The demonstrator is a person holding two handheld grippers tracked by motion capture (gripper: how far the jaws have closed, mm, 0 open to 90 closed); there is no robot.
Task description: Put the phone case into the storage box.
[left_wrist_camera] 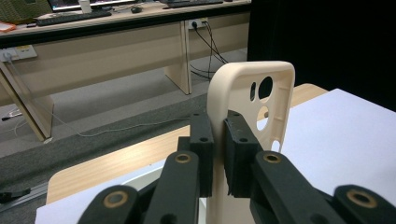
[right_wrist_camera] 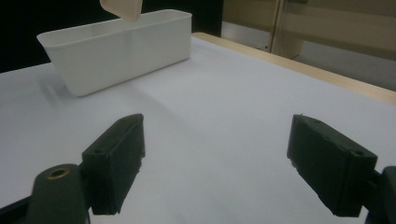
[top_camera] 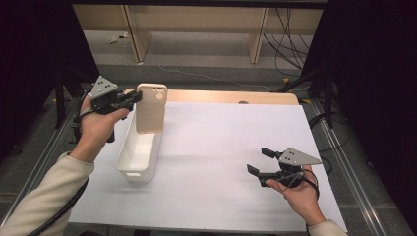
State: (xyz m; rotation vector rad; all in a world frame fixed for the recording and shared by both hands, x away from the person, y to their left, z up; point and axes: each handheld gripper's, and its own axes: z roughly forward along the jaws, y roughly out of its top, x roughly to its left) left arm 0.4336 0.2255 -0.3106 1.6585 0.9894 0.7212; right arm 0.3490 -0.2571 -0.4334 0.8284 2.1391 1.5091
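The thin plastic phone case (top_camera: 151,108) is cream-beige, one plain colour without pattern. The long rectangular plastic bin (top_camera: 139,152) is white. The paper sheet covering the table (top_camera: 221,162) is plain white, and the wooden table edge (top_camera: 231,96) is light tan. Both grippers have black jaws, and their three-cornered plates are grey.

white bin (top_camera: 140,155) left, open sheet (top_camera: 221,142) rightward
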